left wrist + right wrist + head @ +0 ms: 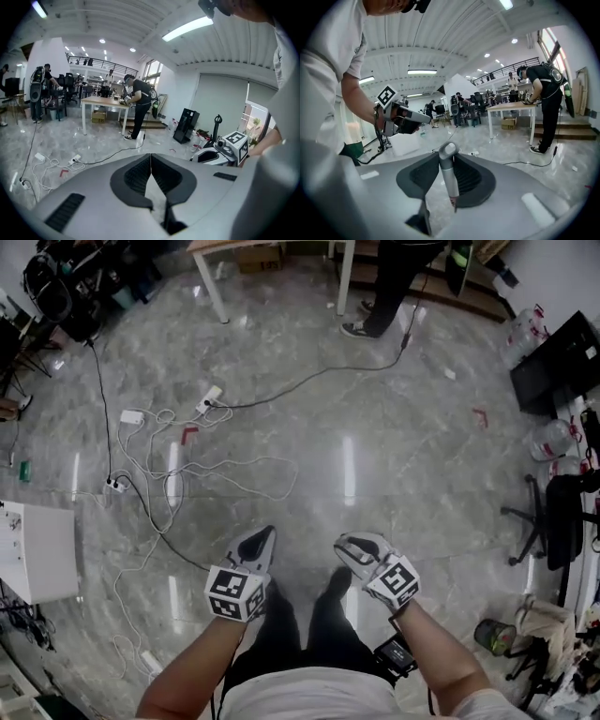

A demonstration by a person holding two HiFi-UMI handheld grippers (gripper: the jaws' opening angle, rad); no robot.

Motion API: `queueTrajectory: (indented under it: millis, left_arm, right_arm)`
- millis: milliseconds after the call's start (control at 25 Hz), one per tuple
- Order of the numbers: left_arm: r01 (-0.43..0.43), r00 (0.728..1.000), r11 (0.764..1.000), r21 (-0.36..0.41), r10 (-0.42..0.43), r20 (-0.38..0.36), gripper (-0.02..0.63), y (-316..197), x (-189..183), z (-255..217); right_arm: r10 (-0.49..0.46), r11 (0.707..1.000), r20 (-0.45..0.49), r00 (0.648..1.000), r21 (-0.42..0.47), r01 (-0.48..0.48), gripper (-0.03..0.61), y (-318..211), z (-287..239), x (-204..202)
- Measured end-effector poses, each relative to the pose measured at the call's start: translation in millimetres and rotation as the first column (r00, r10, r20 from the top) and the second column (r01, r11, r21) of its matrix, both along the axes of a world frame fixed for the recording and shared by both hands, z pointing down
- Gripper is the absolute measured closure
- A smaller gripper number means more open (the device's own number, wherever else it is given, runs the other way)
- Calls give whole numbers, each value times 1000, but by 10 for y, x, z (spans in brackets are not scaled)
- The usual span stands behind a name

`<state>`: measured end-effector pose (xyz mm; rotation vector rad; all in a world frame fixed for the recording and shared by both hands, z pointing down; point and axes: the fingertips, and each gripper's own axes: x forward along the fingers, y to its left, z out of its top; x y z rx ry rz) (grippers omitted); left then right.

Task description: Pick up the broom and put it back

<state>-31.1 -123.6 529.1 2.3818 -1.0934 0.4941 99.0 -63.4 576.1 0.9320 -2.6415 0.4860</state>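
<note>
In the right gripper view, the grey broom handle (pixel 449 176) with a loop at its top end stands between the dark pads of my right gripper (pixel 447 152), which is shut on it. The rest of the broom is hidden. My left gripper (pixel 151 157) is shut with its tips touching and nothing between them. The head view shows both held side by side above the floor, left gripper (pixel 265 535) and right gripper (pixel 345 545) in front of my legs. No handle shows in that view. Each gripper also appears in the other's view: the left gripper (pixel 423 119) and the right gripper (pixel 211 154).
White cables and power strips (pixel 211 399) sprawl over the grey marble floor at the left. A person (pixel 394 277) stands by a white table (pixel 211 282) far ahead. A white cabinet (pixel 37 549) is at the left; a black office chair (pixel 544 521) and a green bin (pixel 492 634) are at the right.
</note>
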Motion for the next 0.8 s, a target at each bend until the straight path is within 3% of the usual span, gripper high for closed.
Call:
queueTrajectory:
  millis: [160,360,600,800]
  left_arm:
    - [3,999,998,58,-1,-35,604,104,49,-737]
    - [68,994,989,132,-56,-96,604,272,-189,-1532]
    - [155,978,952,263,-111,-175,604,211,-581,-2459]
    - [201,970,919,341,-137,-202,604,152,-823,-2984]
  right_arm:
    - [27,999,64,998,32,-29,479,69,-750,-144]
    - [28,996,170,985,75,-41,479,122,-1678,-686]
    - [-26,984,284,959,177,-26,479,-88,-2835,-1239]
    - [-101,964,303,948,265,18,479,-152,-3558,-1548]
